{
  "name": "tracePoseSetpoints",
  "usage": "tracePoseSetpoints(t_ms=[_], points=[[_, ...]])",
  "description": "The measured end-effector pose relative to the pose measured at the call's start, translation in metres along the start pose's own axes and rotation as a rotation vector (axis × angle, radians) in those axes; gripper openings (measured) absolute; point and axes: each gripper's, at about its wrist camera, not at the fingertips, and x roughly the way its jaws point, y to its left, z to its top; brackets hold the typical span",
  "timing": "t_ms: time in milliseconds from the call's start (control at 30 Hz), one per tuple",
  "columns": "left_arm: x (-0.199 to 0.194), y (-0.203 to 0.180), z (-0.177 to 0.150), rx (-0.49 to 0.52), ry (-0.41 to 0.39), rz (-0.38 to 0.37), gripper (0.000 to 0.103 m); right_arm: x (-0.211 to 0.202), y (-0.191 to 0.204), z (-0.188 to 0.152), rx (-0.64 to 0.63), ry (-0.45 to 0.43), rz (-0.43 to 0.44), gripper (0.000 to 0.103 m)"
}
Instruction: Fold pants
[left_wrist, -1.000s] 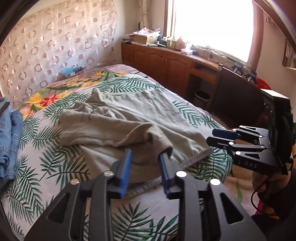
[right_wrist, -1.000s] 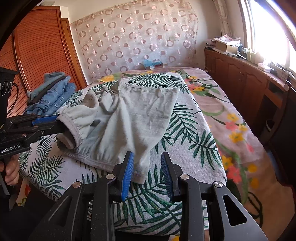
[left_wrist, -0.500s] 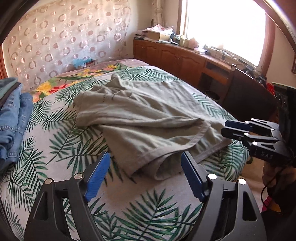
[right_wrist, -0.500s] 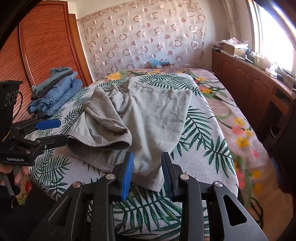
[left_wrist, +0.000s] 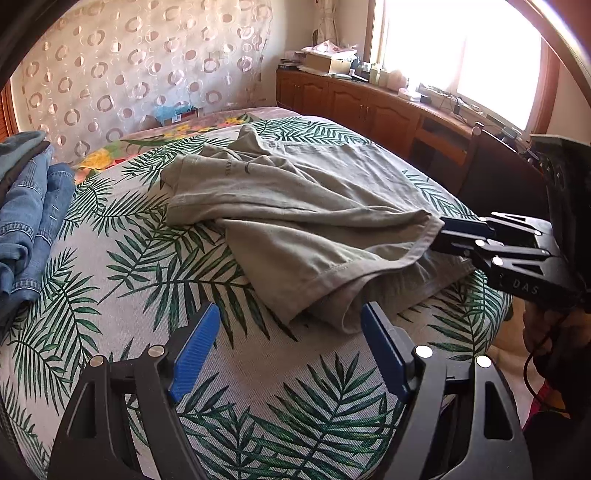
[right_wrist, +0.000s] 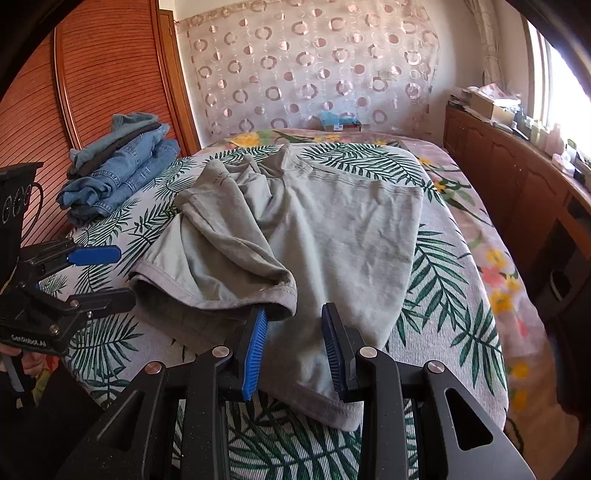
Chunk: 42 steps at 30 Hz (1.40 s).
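At the bottom of each view, the grippers frame the near hems: left gripper with jaws spread wide and empty, right gripper with jaws just narrowed yet not pinching, one blue pad at the folded leg's cuff. Mid-frame, the grey pants lie on the bed, one leg flopped over the other. Soft, light and limp, they are best gripped at the stitched hems. Upper left, jeans are stacked.

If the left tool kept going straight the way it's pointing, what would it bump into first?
Most likely the grey pants. Their folded-over leg hem lies right ahead of the open left tool, which has nothing in it. It points downward, so it might brush the leaf-print bedspread just before the cloth; depth is hard to judge.
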Motion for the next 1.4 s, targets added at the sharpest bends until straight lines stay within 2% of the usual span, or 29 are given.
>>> tracePoseSetpoints(t_ms=[133,233,767,900,1033,1167,1400], points=[[-0.002,0.001,-0.001,0.000,-0.004,-0.001,0.079,-0.002,0.001,0.001,-0.008,-0.013,0.024,0.008],[-0.003,0.002,-0.001,-0.004,-0.007,0.002,0.079,-0.005,0.001,0.000,-0.008,-0.030,0.038,0.003],[-0.020,0.001,0.003,-0.002,-0.063,-0.007,0.079,-0.055,-0.013,-0.018,0.049,-0.095,0.001,0.003],[-0.016,-0.001,0.002,0.000,-0.054,-0.021,0.079,-0.058,-0.017,-0.026,0.060,-0.079,-0.030,0.003],[-0.012,-0.006,0.003,0.012,-0.046,-0.036,0.079,-0.046,-0.019,-0.033,0.068,-0.027,-0.051,0.003],[-0.006,-0.013,0.004,0.035,-0.032,-0.047,0.079,-0.036,-0.019,-0.033,0.084,0.003,-0.041,0.003],[0.003,-0.018,0.010,0.050,-0.029,-0.081,0.079,-0.044,-0.028,-0.033,0.096,0.009,-0.037,0.003]])
